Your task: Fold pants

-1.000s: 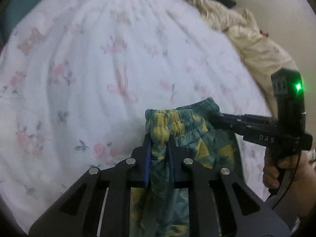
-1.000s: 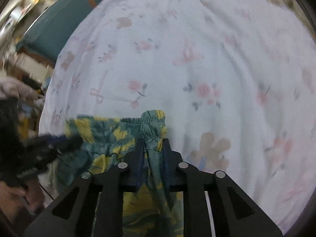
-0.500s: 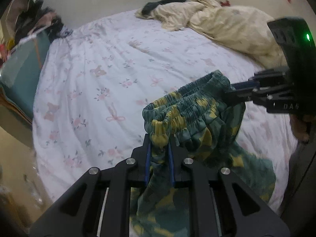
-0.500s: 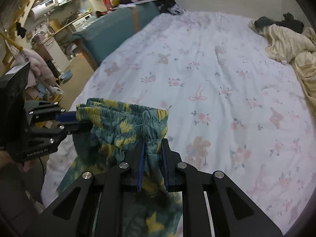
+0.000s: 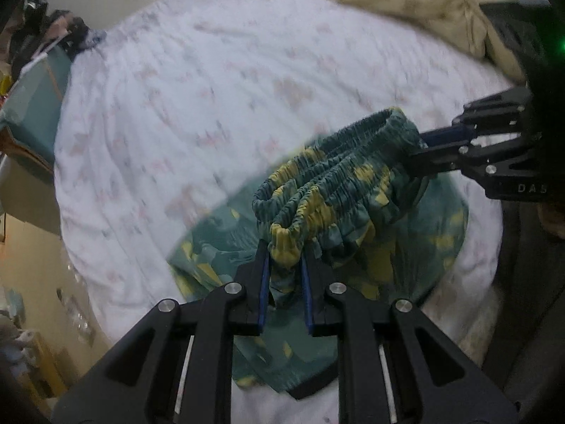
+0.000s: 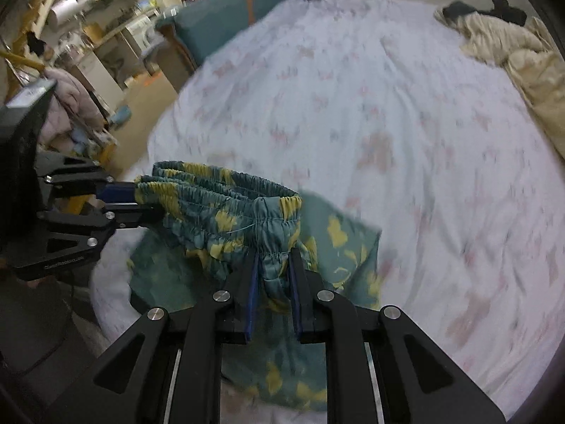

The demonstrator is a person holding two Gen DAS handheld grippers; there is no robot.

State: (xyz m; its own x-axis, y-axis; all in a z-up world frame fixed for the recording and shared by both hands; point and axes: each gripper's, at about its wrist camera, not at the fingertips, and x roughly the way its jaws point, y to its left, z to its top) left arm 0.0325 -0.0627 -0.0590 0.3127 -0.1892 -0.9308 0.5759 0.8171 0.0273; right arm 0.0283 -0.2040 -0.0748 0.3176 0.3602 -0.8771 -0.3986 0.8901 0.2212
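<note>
The pants (image 5: 339,190) are teal with yellow patches and an elastic waistband. My left gripper (image 5: 284,247) is shut on one end of the waistband. My right gripper (image 6: 273,252) is shut on the other end of the pants (image 6: 226,212). The waistband hangs slack between the two grippers above the near edge of the bed. The legs trail down onto the sheet below. Each gripper shows in the other's view, the right gripper (image 5: 420,148) at the right and the left gripper (image 6: 136,199) at the left.
The bed (image 6: 388,113) has a white sheet with pink flowers. A cream blanket (image 6: 522,56) is bunched at its far right corner, also seen in the left wrist view (image 5: 406,3). A teal piece of furniture (image 6: 219,17) and room clutter stand beyond the bed's left side.
Both grippers have moved apart and drawn the waistband out wider between them. The pants have come lower, so the legs spread on the sheet.
</note>
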